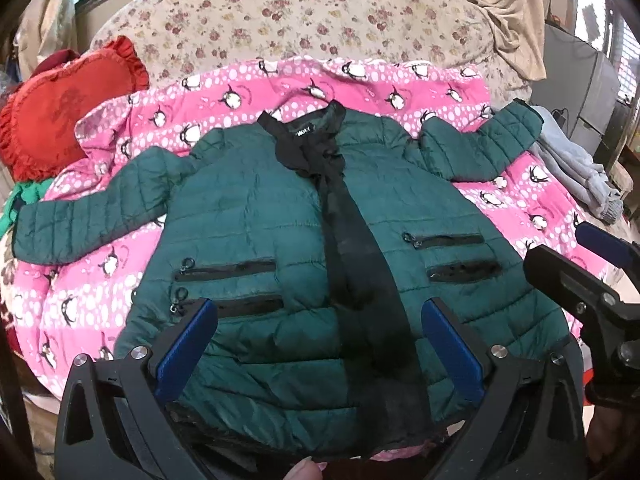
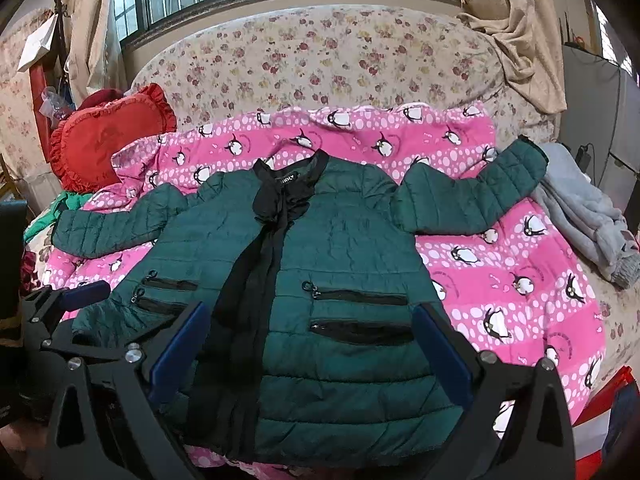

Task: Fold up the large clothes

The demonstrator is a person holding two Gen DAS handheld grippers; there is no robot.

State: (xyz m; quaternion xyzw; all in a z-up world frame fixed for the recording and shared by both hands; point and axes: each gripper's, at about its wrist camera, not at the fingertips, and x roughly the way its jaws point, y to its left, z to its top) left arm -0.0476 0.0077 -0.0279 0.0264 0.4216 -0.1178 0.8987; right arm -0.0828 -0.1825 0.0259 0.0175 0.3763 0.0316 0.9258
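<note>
Item: green jacket, flat on pink blanket, sleeves spread. My left gripper and right gripper: both released, hovering over hem. Step: pre-fold (nothing grasped). Next: I pinch sleeve, fold inward.

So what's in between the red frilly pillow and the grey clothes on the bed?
The green jacket, spread flat with both sleeves out on the pink penguin blanket, lies between the red pillow and the grey clothes. The right wrist view shows it best.

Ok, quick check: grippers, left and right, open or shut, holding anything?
Left gripper: open, holding nothing, hovering over the green jacket.
Right gripper: open, holding nothing, also above the jacket.
</note>
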